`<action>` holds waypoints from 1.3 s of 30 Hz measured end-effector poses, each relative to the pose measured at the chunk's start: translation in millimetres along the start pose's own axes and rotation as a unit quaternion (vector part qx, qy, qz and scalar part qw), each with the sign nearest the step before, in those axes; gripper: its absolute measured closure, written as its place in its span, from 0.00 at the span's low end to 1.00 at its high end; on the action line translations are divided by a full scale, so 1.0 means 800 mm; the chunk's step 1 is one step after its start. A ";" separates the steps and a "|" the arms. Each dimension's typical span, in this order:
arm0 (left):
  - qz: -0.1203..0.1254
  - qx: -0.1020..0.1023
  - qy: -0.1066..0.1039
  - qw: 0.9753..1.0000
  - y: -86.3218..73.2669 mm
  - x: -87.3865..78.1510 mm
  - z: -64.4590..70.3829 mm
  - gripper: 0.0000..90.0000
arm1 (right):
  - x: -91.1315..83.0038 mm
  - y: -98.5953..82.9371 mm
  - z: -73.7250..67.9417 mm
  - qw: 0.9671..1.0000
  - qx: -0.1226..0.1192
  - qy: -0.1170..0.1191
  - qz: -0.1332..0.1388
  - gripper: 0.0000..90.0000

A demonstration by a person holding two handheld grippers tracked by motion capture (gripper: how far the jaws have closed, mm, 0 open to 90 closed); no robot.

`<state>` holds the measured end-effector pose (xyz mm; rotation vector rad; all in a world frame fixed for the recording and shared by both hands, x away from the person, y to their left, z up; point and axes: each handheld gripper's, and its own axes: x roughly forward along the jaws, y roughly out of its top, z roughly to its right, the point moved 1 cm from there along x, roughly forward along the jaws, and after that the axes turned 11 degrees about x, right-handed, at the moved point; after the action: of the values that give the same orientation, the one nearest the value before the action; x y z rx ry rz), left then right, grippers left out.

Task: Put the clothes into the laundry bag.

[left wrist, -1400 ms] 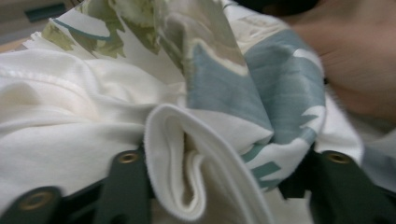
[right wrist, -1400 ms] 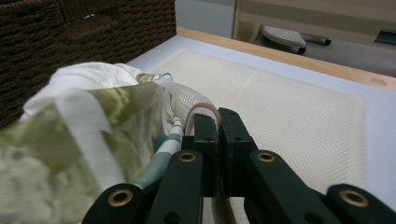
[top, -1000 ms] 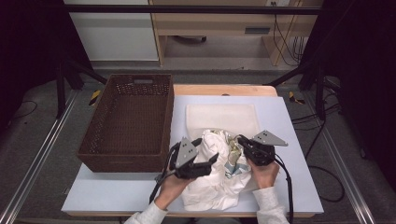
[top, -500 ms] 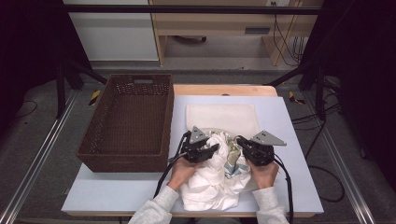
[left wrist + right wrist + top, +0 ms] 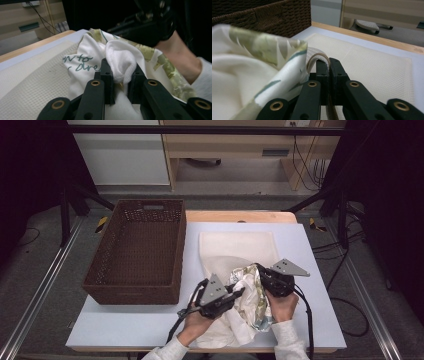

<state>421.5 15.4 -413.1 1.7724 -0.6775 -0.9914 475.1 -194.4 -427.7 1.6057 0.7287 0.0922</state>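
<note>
So here's the setup from the high view: a pale blue-grey table top (image 5: 150,327) with a light wooden edge at the far side, and a big dark brown woven rectangular basket (image 5: 137,251) sitting over at about 10 o'clock from the middle of the table. Flat on the table at roughly 12 to 1 o'clock lies a cream textured mat (image 5: 239,247), kind of a mesh-looking fabric.

The main thing is a crumpled white T-shirt with a green leafy print and teal lettering (image 5: 247,307), bunched up at about 5 o'clock, just beside the near edge of the mat and partly over it. Both grippers are into it.

The left gripper (image 5: 239,293) comes in from 6 o'clock, pointing toward 3. In the left gripper view its jaws are pinched onto a fold of white shirt fabric (image 5: 120,63), with the fold bulging up between them. The teal writing is visible at 9 o'clock from that fold.

The right gripper (image 5: 260,272) sits at the 3 o'clock side of the shirt. In the right gripper view (image 5: 328,67) the jaws are pressed nearly together on a thin ribbed band of the shirt, looped over the tips. The printed cloth hangs at 9 o'clock, basket behind at 11.
</note>
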 end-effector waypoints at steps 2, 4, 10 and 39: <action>-0.026 0.005 -0.011 1.000 -0.007 0.021 0.007 0.86 | -0.002 0.001 0.000 1.000 0.001 0.001 0.003 0.97; -0.055 0.006 -0.019 0.998 -0.019 0.045 0.012 0.86 | -0.003 0.002 0.002 1.000 0.002 0.004 0.008 0.97; -0.104 0.000 -0.006 0.995 -0.027 0.075 0.005 0.86 | -0.009 0.007 -0.007 1.000 -0.010 0.021 0.020 0.97; -0.136 -0.045 0.039 0.989 -0.077 0.017 -0.002 0.77 | -0.007 -0.006 -0.016 1.000 -0.017 0.025 -0.004 0.96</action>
<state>430.7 29.2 -474.0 1.8459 -0.3416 -1.1083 463.2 -186.2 -427.4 1.5718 0.7695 0.1392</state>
